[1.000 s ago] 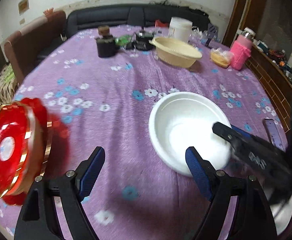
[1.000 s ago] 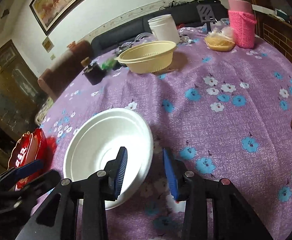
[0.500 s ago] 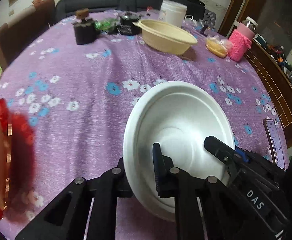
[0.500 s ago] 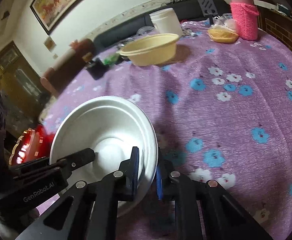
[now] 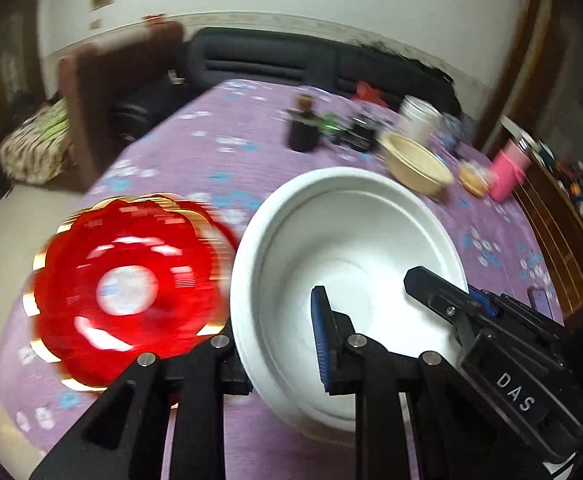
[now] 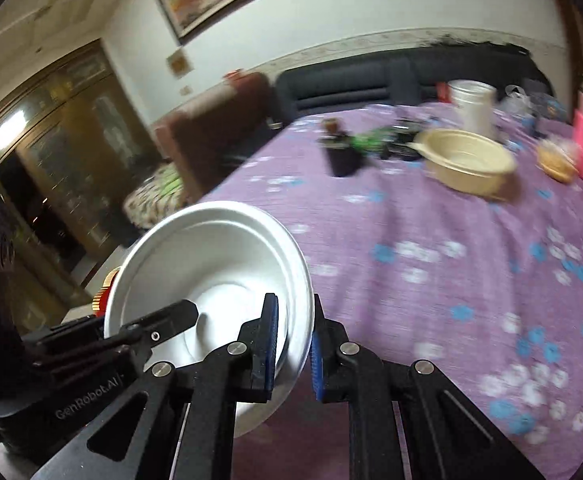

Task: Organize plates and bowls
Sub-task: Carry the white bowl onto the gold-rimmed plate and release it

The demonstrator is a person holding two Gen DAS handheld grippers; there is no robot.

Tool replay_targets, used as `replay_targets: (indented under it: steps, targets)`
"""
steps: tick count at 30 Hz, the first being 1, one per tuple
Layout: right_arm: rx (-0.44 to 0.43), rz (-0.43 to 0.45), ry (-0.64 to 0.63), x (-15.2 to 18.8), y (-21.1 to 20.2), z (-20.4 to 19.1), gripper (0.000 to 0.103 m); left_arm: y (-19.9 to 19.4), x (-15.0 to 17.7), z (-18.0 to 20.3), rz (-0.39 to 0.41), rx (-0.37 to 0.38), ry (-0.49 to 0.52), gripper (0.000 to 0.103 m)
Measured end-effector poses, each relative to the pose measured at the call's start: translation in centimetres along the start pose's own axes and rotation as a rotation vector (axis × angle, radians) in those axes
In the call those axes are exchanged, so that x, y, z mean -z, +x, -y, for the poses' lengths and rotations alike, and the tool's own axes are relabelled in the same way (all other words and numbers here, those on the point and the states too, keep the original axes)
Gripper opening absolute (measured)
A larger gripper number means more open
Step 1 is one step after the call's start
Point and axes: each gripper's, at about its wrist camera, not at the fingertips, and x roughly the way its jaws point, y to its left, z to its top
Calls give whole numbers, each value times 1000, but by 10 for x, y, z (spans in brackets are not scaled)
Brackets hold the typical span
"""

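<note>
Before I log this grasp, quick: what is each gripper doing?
Left gripper: shut on the white bowl rim.
Right gripper: shut on the same bowl's opposite rim.

white bowl (image 5: 347, 264) lifted, carried toward red plate (image 5: 127, 288)

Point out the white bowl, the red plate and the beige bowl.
white bowl (image 5: 355, 248), left wrist view, inner wall.
red plate (image 5: 127, 288), left wrist view, pale centre.
beige bowl (image 6: 469, 158), right wrist view, inside bottom.
</note>
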Motion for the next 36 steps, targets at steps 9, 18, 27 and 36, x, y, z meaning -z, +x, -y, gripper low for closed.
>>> replay_targets:
  steps: [9,18,27,36]
  targets:
    - [-56,-30,-136,-2,38,-88,16,-23,6,-91,57,-115,-147,21]
    - [-22,-85,-168,-13,82,-117,16,-3,-13,-123,40,-213,-136,36]
    - [34,-124,-148,-10,110,-103,17,-23,-8,-139,100,-207,-188,68]
    - [60,65,-127,-8,54,-103,57,-62,14,-132,191,-198,-247,82]
